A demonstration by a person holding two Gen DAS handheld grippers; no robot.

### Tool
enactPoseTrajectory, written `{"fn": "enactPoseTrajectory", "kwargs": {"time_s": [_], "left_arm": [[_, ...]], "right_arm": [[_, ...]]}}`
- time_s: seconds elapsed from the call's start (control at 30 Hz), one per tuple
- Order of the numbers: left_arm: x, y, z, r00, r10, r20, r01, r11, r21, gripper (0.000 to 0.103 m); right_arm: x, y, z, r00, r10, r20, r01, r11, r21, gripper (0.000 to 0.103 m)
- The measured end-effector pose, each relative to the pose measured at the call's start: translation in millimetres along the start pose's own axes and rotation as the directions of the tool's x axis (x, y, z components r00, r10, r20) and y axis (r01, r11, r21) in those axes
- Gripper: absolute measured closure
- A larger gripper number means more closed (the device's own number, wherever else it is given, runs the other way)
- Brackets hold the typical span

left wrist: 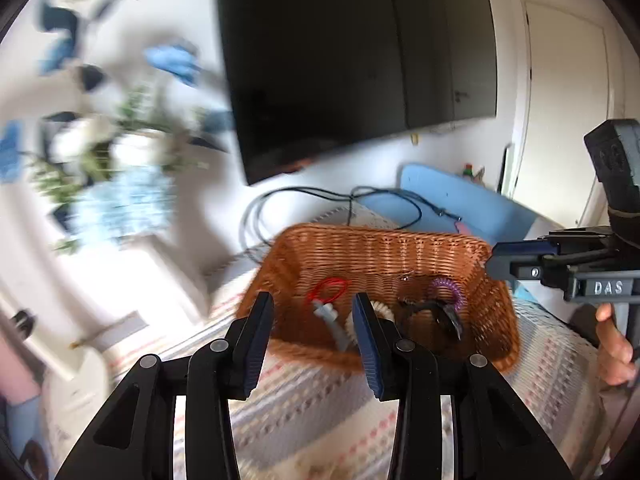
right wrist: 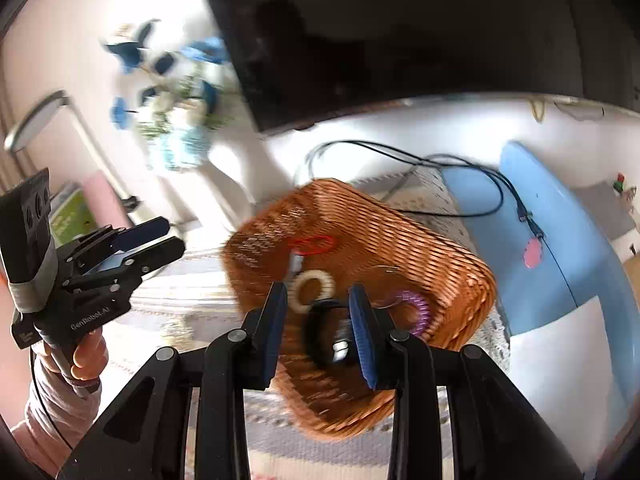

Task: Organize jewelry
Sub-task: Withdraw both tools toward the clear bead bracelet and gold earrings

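A brown wicker basket [left wrist: 380, 236] [right wrist: 400, 232] stands on a patterned cloth [left wrist: 312, 412]. Inside lie a red loop [left wrist: 328, 290] [right wrist: 312, 245], a grey piece [left wrist: 332, 320], a cream ring [left wrist: 380, 308] [right wrist: 316, 275], a black band [left wrist: 424, 308] [right wrist: 314, 332] and a purple spiral coil [left wrist: 445, 281] [right wrist: 418, 304]. My left gripper [left wrist: 313, 304] [right wrist: 168, 236] hovers open at the basket's near left rim, with nothing between its pads. My right gripper [right wrist: 318, 292] [left wrist: 494, 262] is open above the basket's right side; the black band lies below its gap, and the pads are not pressing on it.
A dark TV screen [left wrist: 352, 60] hangs behind, with black cables [left wrist: 320, 196] running to a blue board [left wrist: 460, 200] at the right. A vase of blue and white flowers [left wrist: 120, 184] stands at the left. A person's hands [left wrist: 616, 344] [right wrist: 88, 352] hold both gripper handles.
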State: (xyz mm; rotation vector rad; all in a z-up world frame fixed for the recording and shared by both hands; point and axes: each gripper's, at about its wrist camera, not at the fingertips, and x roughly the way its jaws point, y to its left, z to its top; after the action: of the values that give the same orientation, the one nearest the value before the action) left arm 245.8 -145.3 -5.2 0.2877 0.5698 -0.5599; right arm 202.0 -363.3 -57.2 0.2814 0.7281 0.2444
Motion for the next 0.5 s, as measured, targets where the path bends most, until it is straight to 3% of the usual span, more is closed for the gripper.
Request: {"fn": "enactPoseTrajectory", "kwargs": {"time_s": [0.27, 0.5], "left_arm": [[-118, 44, -24, 0.990, 0.049, 0.133, -0.037, 0.995, -0.093, 0.061], [-154, 72, -53, 0.981, 0.113, 0.160, -0.093, 0.987, -0.131, 0.061]], "right_arm": [[-35, 93, -3, 0.993, 0.110, 0.038, -0.104, 0.985, -0.135, 0.068], [-21, 139, -16, 0.989, 0.146, -0.024, -0.148, 0.972, -0.185, 0.068]]}}
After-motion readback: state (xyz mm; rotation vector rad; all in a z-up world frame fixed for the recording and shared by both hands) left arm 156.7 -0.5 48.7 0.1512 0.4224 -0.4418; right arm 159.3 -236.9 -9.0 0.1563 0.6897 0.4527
